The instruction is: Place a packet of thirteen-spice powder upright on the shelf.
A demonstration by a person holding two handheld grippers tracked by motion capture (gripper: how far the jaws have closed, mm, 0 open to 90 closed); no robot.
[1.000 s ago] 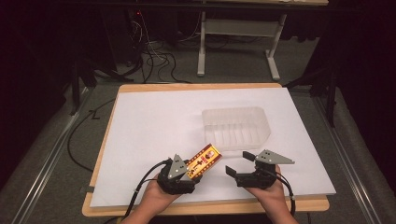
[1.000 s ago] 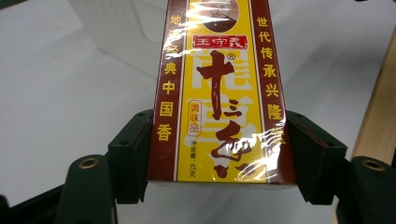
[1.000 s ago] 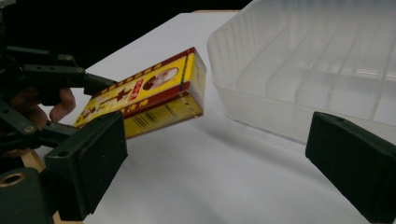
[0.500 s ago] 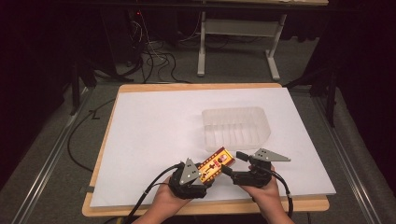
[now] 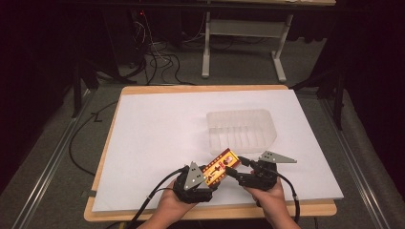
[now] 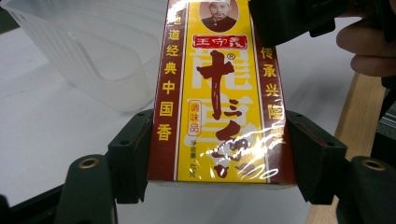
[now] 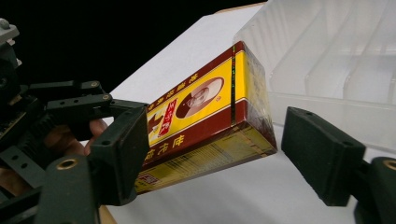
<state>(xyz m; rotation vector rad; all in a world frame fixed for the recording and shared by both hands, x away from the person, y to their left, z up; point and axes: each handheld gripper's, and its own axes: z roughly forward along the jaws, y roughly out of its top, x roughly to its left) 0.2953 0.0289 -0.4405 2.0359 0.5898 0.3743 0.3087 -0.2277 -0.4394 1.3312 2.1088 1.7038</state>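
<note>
A yellow and dark red seasoning box [image 5: 220, 168] wrapped in clear film is held just above the white sheet near the table's front edge. My left gripper [image 5: 208, 180] is shut on its near end, and both pads press its long sides [image 6: 219, 158]. My right gripper [image 5: 238, 170] faces it from the right. Its jaws have just been closing around the box's far end [image 7: 205, 121]. The left pad [image 7: 122, 154] is at the box's face. The right pad [image 7: 322, 154] stands apart from the box, so the right gripper [image 7: 224, 158] is open.
A clear ribbed plastic container [image 5: 239, 114] stands on the white sheet [image 5: 157, 129] just behind the grippers, right of centre; it is also close behind the box [image 6: 93, 65] [image 7: 336, 60]. The wooden table edge [image 5: 210, 212] runs under the person's hands.
The left gripper has carried the box a little to the right, toward the right gripper. The right gripper's jaws have narrowed around the box's far end.
</note>
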